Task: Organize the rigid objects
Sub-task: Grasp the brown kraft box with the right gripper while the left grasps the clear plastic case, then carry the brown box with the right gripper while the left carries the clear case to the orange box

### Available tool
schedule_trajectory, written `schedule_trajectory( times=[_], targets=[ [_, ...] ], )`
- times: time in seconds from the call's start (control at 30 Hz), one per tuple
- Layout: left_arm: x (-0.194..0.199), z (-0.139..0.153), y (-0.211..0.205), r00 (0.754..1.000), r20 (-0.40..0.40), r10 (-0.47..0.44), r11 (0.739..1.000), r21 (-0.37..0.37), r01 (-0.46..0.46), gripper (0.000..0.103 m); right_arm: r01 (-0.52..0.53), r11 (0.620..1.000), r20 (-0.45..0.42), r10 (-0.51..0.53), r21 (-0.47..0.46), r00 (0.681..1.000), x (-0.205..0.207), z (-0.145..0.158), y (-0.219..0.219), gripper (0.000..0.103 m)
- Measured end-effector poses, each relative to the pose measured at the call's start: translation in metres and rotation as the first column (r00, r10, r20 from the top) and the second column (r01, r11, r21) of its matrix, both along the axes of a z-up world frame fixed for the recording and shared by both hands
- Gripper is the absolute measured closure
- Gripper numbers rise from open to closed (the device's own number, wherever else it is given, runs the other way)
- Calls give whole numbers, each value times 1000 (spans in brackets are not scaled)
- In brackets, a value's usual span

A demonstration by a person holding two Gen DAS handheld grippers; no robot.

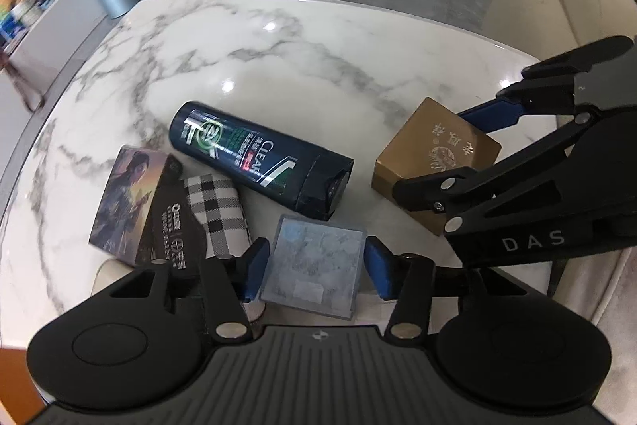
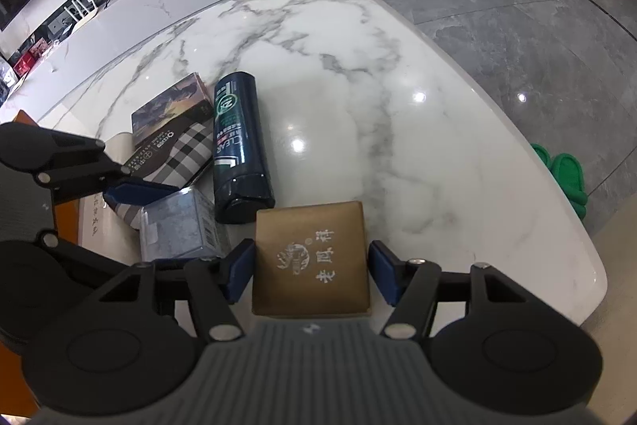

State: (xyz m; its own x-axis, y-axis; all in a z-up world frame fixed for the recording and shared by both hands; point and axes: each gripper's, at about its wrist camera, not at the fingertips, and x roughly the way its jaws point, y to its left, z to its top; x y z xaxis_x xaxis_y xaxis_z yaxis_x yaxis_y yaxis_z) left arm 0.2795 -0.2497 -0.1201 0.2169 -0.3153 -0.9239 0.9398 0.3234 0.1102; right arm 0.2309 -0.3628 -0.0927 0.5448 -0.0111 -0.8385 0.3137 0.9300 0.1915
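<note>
Straddling a grey box, the left gripper stands half spread, pads just beside its sides; contact cannot be confirmed. The right gripper brackets a gold box, with a narrow gap visible. Both boxes rest on the marble worktop beside a dark bottle. Box bases are hidden.

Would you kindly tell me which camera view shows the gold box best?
The right wrist view: the gold box lies centred between that hand-held gripper's fingers, its printed lid facing the camera. The left wrist view shows the box off to the right, partly hidden behind the right hand-held gripper.
</note>
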Motion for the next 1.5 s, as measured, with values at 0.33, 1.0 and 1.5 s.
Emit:
schedule_trajectory(
  times=[0.33,1.0,1.5],
  targets=[
    [-14,49,22,993,16,116,988,-103,-114,48,15,1000,57,-16,12,998,-6,7,-4,41],
    [-51,161,197,908,93,408,895,-236,-378,49,-430,899,273,436,-87,857,-34,127,93,41],
    [-34,134,328,853,23,521,828,-258,-499,49,-872,380,26,920,-308,391,2,111,291,41]
  ],
)
